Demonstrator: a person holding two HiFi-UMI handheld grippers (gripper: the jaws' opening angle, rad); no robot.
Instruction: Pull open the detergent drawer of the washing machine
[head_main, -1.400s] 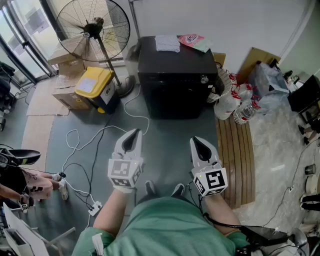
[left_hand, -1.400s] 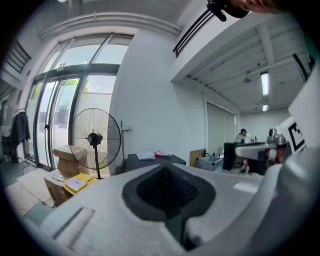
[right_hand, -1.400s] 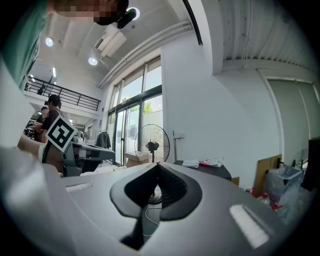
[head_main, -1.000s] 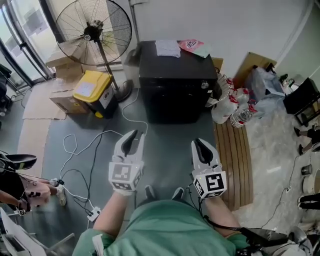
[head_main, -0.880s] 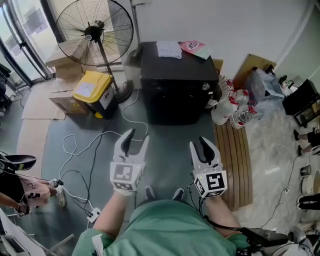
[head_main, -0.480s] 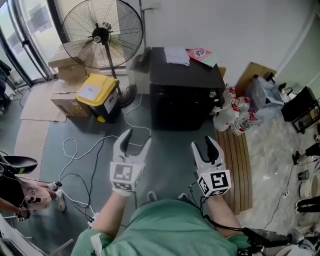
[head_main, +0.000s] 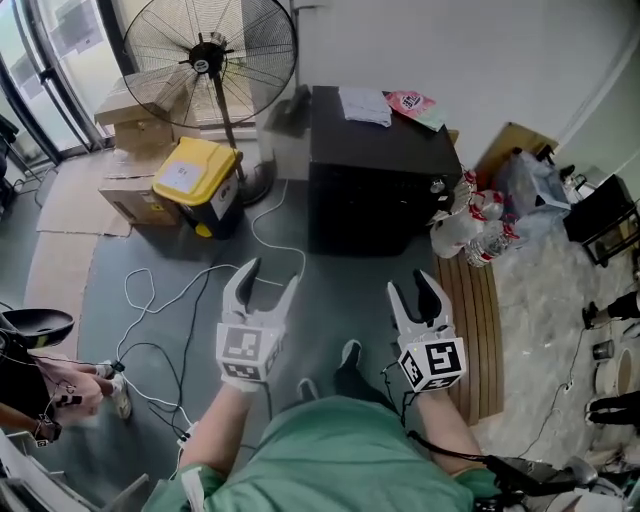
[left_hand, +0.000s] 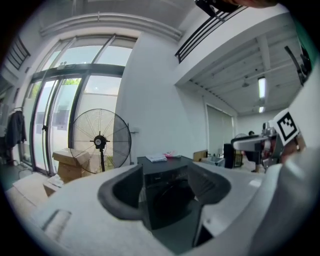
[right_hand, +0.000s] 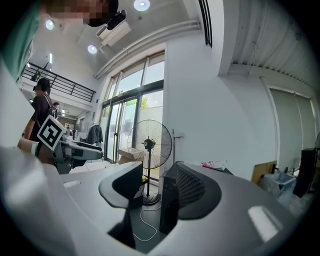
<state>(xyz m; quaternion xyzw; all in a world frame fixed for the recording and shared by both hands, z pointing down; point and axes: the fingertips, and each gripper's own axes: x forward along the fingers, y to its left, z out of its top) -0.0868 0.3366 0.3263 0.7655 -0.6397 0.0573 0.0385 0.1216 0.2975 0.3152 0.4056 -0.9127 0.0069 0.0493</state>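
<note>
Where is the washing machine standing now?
In the head view, the black washing machine stands at top centre, between the standing fan at left and plastic bottles at right.

The black box-shaped washing machine (head_main: 385, 170) stands with its back to the white wall (head_main: 480, 50). On its top lie a folded white sheet (head_main: 363, 105) and, right of it, a flat pink packet (head_main: 412, 104). Left of the machine stands a round metal floor fan (head_main: 222, 62). Beside its pole, nearer to the person, is a yellow-lidded plastic bin (head_main: 195, 180), with brown cardboard boxes (head_main: 130, 115) further left. A thin white cable (head_main: 254, 215) runs over the grey floor (head_main: 340, 290) before the machine. Right of the machine lie clear plastic bottles (head_main: 470, 225), and before them a slatted wooden board (head_main: 482, 330).
</note>
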